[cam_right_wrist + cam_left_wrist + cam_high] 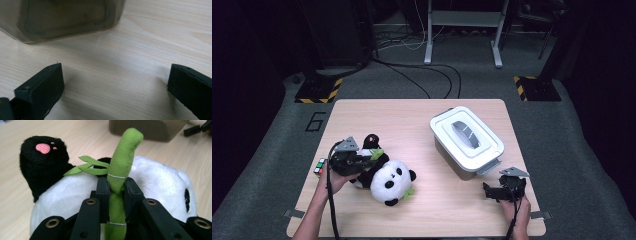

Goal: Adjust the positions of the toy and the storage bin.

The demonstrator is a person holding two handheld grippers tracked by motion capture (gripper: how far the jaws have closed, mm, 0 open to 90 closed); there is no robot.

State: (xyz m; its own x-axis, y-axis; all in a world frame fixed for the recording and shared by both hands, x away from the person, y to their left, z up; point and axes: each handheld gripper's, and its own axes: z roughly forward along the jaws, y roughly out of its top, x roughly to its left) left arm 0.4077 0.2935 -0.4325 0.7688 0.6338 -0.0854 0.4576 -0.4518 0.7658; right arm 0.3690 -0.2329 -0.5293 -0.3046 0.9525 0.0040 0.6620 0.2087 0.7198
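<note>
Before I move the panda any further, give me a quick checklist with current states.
1. Left hand-held gripper clamped on the green bamboo stalk: ok.
2. Plush panda lying on the table, not lifted: ok.
3. White lid off the storage box: not ok, it sits on.
4. Right hand-held gripper open with nothing between its jaws: ok.
5. Rubik's cube away from the panda: cannot tell, it lies close behind the left hand.

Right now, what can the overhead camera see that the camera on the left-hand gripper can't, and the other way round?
Only the high view takes in the white lid on the grey box, the colour cube and the right gripper, jaws apart. Only the left gripper view reveals the pink paw pad and the left gripper clamped on the green bamboo stalk. Both share the plush panda and the wooden table.
</note>
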